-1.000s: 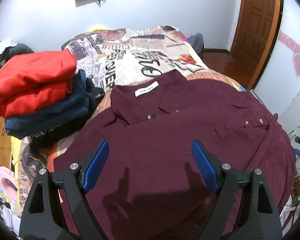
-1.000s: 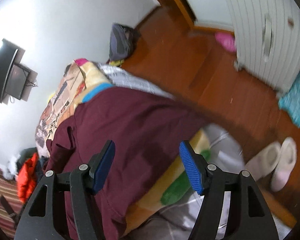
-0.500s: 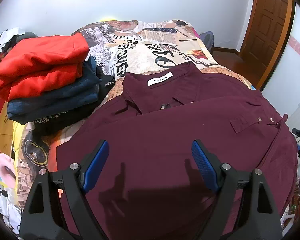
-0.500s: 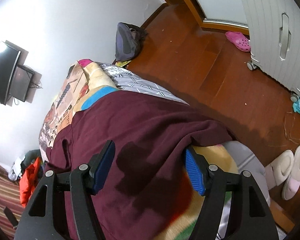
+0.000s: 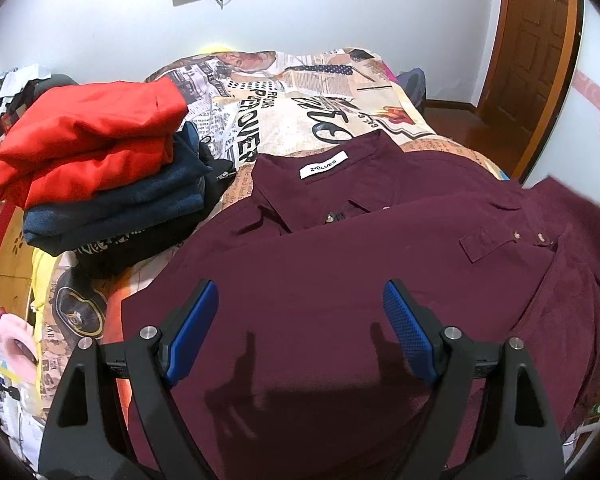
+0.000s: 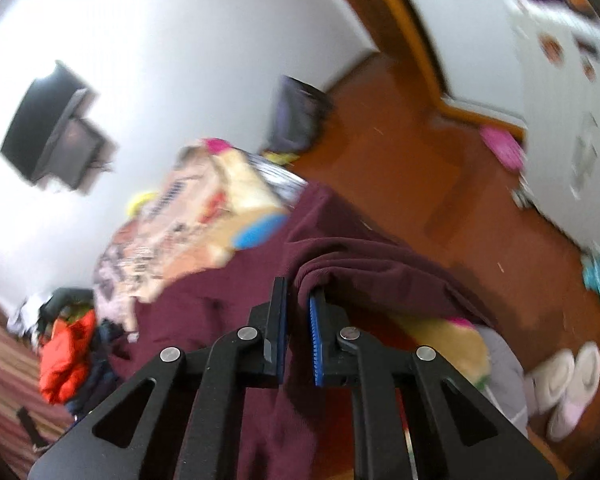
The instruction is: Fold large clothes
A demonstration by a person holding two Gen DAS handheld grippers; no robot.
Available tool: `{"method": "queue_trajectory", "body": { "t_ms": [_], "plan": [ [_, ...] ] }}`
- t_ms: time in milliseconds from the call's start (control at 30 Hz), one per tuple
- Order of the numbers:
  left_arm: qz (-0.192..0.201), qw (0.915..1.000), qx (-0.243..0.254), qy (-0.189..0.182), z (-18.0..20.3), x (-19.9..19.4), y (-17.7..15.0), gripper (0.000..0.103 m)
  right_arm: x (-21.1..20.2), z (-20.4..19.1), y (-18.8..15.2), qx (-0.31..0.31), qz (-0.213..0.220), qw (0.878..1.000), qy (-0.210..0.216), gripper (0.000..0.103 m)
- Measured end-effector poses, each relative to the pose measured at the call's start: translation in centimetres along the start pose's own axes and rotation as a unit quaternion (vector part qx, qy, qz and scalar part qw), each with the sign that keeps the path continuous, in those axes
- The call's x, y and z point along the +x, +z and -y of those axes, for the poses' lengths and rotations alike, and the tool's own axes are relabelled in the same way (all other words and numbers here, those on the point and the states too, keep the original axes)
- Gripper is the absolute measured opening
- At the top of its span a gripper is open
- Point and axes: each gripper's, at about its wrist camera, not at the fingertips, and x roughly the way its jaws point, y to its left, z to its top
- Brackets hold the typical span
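Note:
A large maroon button shirt lies spread on the bed, collar and white label toward the far end. My left gripper is open and empty, hovering just above the shirt's lower body. In the right wrist view my right gripper is shut on a raised fold of the maroon shirt at the bed's side edge, lifting it. That lifted part shows blurred at the right edge of the left wrist view.
A stack of folded clothes, red on top of navy, sits on the bed's left. The printed bedspread lies beyond the collar. Wooden floor, slippers, a white cabinet and a bag are right of the bed.
My right gripper went from open over the shirt's side to shut on a fold of it and lifts it. My left gripper stayed open, with the view shifting slightly.

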Motion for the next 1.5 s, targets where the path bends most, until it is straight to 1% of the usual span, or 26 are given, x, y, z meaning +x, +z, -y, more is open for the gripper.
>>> {"method": "queue_trajectory", "body": {
  "t_ms": [67,133,200,267,333,367,467,500,567,700,733,800,867,933,967,1000,1067,1167,1233,1333,1433,1500],
  "plan": [
    [0.002,1.0000,-0.002,-0.002,-0.2,-0.2,0.0,0.084,-1.2,-3.1,0.3,-0.033,0.014,0.999,0.040,0.007],
    [0.004,1.0000,-0.001,-0.003,-0.3,-0.4,-0.1,0.084,-1.8,-6.2,-0.1,-0.072,0.016,0.994,0.082,0.007],
    [0.007,1.0000,0.000,-0.002,-0.5,-0.7,-0.2,0.084,-1.8,-9.4,-1.1,-0.120,0.006,0.986,0.119,0.007],
    [0.010,0.9999,0.002,0.002,-0.8,-0.9,-0.3,0.084,-1.1,-11.7,-2.9,-0.158,-0.017,0.978,0.134,0.007],
    [0.012,0.9999,0.003,0.004,-1.0,-1.1,-0.6,0.084,0.7,-13.1,-4.7,-0.183,-0.051,0.972,0.136,0.007],
    [0.011,0.9999,0.003,0.003,-1.1,-1.2,-0.7,0.084,2.1,-13.5,-6.3,-0.194,-0.080,0.969,0.130,0.007],
    [0.007,1.0000,0.003,-0.001,-1.3,-1.1,-1.1,0.084,5.8,-12.9,-9.8,-0.199,-0.150,0.962,0.113,0.008],
    [0.005,1.0000,0.005,-0.001,-1.4,-1.0,-1.2,0.084,6.5,-12.6,-10.5,-0.200,-0.164,0.960,0.103,0.008],
    [0.001,1.0000,0.009,0.000,-1.4,-0.9,-1.5,0.084,7.5,-11.8,-11.4,-0.199,-0.182,0.960,0.082,0.009],
    [-0.002,0.9999,0.012,0.000,-1.2,-0.8,-1.9,0.084,6.0,-11.4,-10.4,-0.189,-0.172,0.964,0.079,0.009],
    [-0.002,0.9999,0.012,-0.001,-1.2,-0.8,-2.0,0.084,5.4,-11.4,-9.9,-0.193,-0.168,0.964,0.076,0.012],
    [-0.001,0.9999,0.011,-0.004,-1.1,-0.9,-2.0,0.084,4.4,-11.7,-9.3,-0.199,-0.160,0.964,0.072,0.024],
    [0.002,0.9999,0.010,-0.006,-0.9,-1.0,-1.9,0.084,3.3,-12.1,-8.8,-0.201,-0.141,0.967,0.071,0.054],
    [0.004,0.9999,0.012,-0.007,-0.7,-1.1,-1.9,0.084,2.0,-12.8,-8.9,-0.204,-0.111,0.970,0.068,0.062],
    [0.004,0.9999,0.013,-0.006,-0.6,-1.1,-1.8,0.084,1.2,-12.5,-8.5,-0.204,-0.094,0.973,0.061,0.064],
    [0.004,0.9999,0.015,-0.005,-0.5,-1.1,-1.7,0.084,0.9,-12.5,-8.3,-0.201,-0.082,0.975,0.056,0.064],
    [0.004,0.9998,0.017,-0.001,-0.3,-1.0,-1.6,0.084,0.0,-11.5,-7.4,-0.180,-0.056,0.981,0.042,0.071],
    [0.005,0.9999,0.015,0.001,-0.3,-1.1,-1.4,0.084,0.1,-9.5,-6.0,-0.135,-0.033,0.990,0.019,0.073],
    [0.006,0.9999,0.012,0.001,-0.2,-1.1,-1.2,0.084,0.4,-7.7,-5.2,-0.099,-0.029,0.995,-0.001,0.073],
    [0.004,0.9999,0.011,0.003,0.0,-1.0,-1.1,0.084,1.2,-4.6,-4.2,-0.031,-0.025,0.999,-0.008,0.073],
    [0.001,0.9999,0.013,0.005,0.3,-0.7,-0.9,0.084,2.2,-2.0,-4.0,0.024,-0.027,0.999,-0.019,0.073],
    [-0.001,0.9999,0.013,0.004,0.5,-0.5,-0.8,0.084,3.4,-0.3,-4.2,0.057,-0.039,0.997,-0.020,0.073]
  ]
}}
